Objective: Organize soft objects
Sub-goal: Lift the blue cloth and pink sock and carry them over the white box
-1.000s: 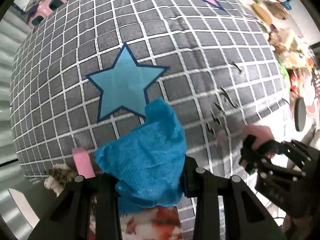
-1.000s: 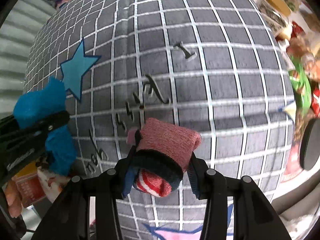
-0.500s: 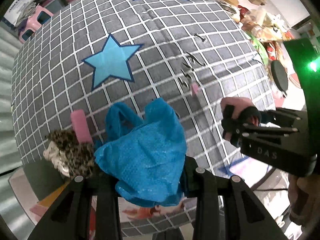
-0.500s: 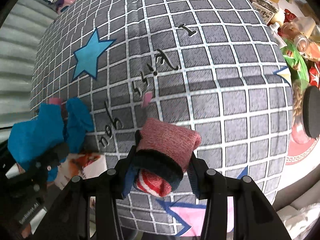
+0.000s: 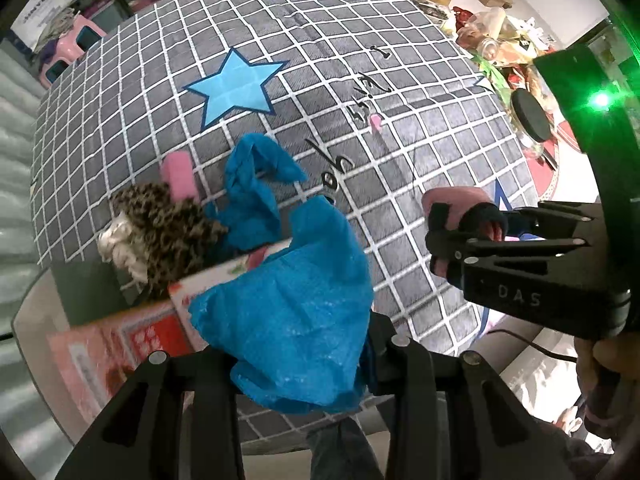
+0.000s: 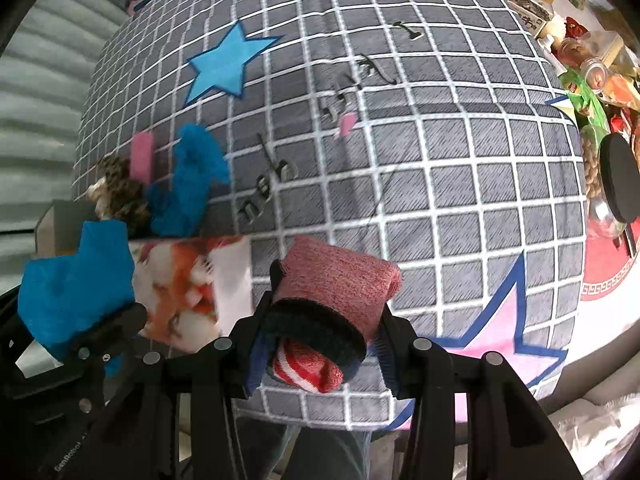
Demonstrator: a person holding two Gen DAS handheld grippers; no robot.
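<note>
Left gripper pointing straight down, jaws clamped on a crumpled blue cloth at 6 o'clock of the left wrist view. Right gripper also pointing down, jaws closed around a rolled pink sock, with a red-and-white striped end showing under a dark cuff, low in the middle of the right wrist view. Both held above a grey checked cover printed with a blue star and pink stars. At 9 o'clock on that cover, a second blue cloth, a leopard-print soft item touching it, and a pink roll just beside. A printed box lying at 8 o'clock under the left-hand load. Jars and packets crowded at 2 o'clock.
</note>
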